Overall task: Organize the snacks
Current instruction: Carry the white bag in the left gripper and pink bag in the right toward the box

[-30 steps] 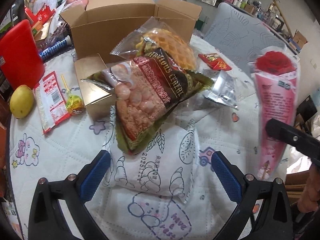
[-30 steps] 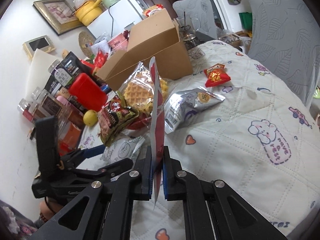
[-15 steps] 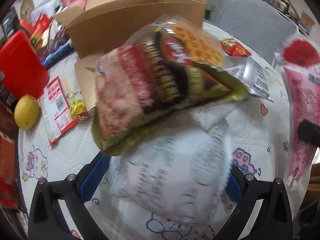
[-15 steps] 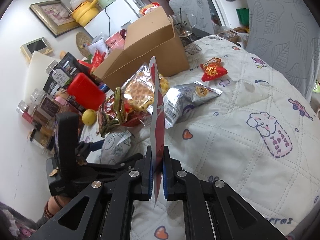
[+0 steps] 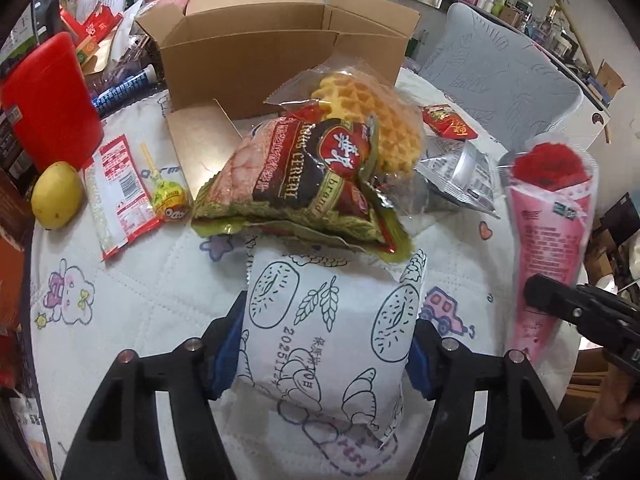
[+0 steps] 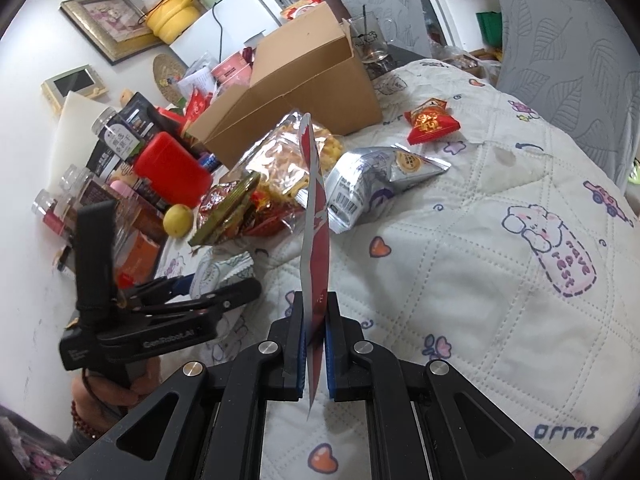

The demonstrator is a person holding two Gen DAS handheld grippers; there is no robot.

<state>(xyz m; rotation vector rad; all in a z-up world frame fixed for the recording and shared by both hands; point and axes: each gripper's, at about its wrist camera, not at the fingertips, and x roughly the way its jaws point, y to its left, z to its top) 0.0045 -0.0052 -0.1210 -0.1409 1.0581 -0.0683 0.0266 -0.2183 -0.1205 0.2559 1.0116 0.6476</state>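
Observation:
A white bread bag (image 5: 328, 328) printed with bagels and croissants lies on the quilted table between my left gripper's (image 5: 322, 348) blue pads. The jaws are closing and both pads touch its sides. A green and red cereal bag (image 5: 304, 184) leans on the bread bag's far end, with a clear waffle bag (image 5: 372, 116) behind it. My right gripper (image 6: 314, 320) is shut on a flat pink packet with a red rose (image 6: 314, 220), held upright and edge-on. That rose packet (image 5: 548, 208) shows at the right in the left wrist view. An open cardboard box (image 5: 280, 40) stands beyond the pile.
Left of the pile lie a small brown box (image 5: 200, 148), a lollipop (image 5: 168, 200), a red and white packet (image 5: 116, 196), a lemon (image 5: 58, 194) and a red container (image 5: 44, 96). A silver packet (image 5: 460, 172) and a small red packet (image 5: 448, 124) lie right. A grey chair (image 5: 500, 80) stands behind.
My left gripper's jaws have come in from wide apart onto the white bread bag, and the cereal bag on it has shifted. The right gripper has kept still with the rose packet.

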